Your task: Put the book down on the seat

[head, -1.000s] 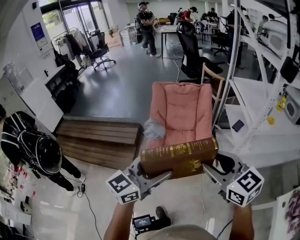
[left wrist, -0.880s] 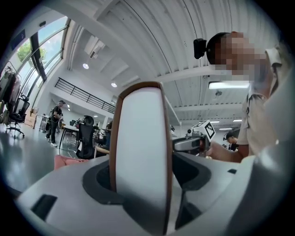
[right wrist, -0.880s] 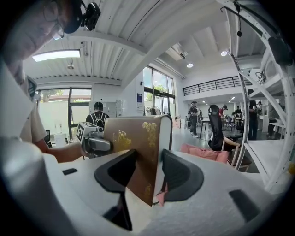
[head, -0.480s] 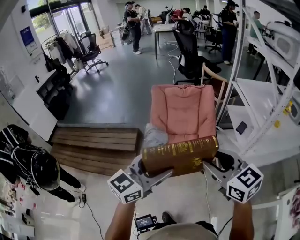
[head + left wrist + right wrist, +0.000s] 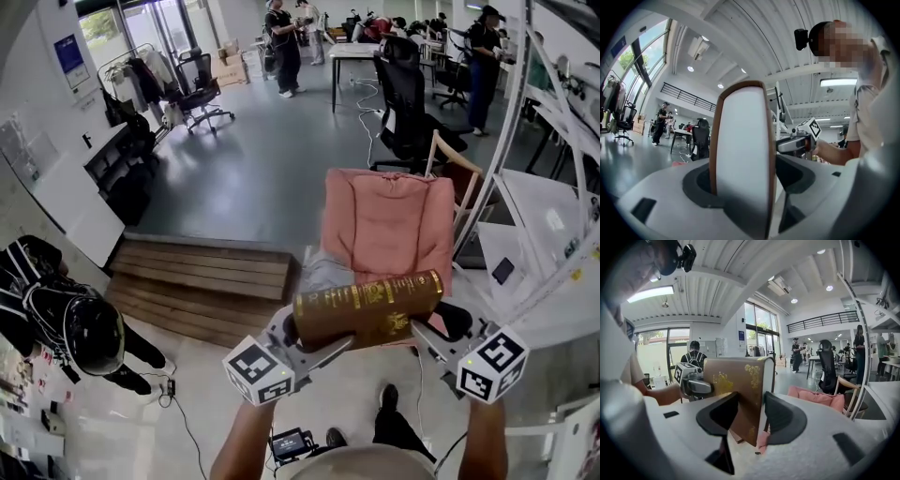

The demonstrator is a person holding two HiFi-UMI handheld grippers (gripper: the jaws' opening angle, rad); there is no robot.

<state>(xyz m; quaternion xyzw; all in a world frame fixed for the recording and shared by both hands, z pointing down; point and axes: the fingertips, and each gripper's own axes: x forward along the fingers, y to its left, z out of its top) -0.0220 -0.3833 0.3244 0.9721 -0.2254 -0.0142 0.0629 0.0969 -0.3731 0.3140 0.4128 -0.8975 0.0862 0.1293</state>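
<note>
A thick brown book (image 5: 366, 305) with gold print on its spine hangs in the air between both grippers, just in front of the pink cushioned seat (image 5: 389, 225). My left gripper (image 5: 314, 342) has the book's left end between its jaws, which are opening slightly; in the left gripper view the white page edge (image 5: 743, 154) fills the gap of that gripper (image 5: 743, 187). My right gripper (image 5: 427, 333) is shut on the right end. In the right gripper view the book's cover (image 5: 736, 385) stands between the dark pads of this gripper (image 5: 750, 418), with the pink cushion (image 5: 815, 398) behind.
A grey cloth (image 5: 323, 272) lies at the chair's left side. A low wooden platform (image 5: 202, 281) sits left of it. A white shelf rack (image 5: 544, 253) stands close on the right. A person in black (image 5: 66, 319) crouches at the left. A black office chair (image 5: 403, 103) stands behind.
The book and both grippers have shifted a little to the right and stay level. A foot has stepped forward below. People at the back have moved about.
</note>
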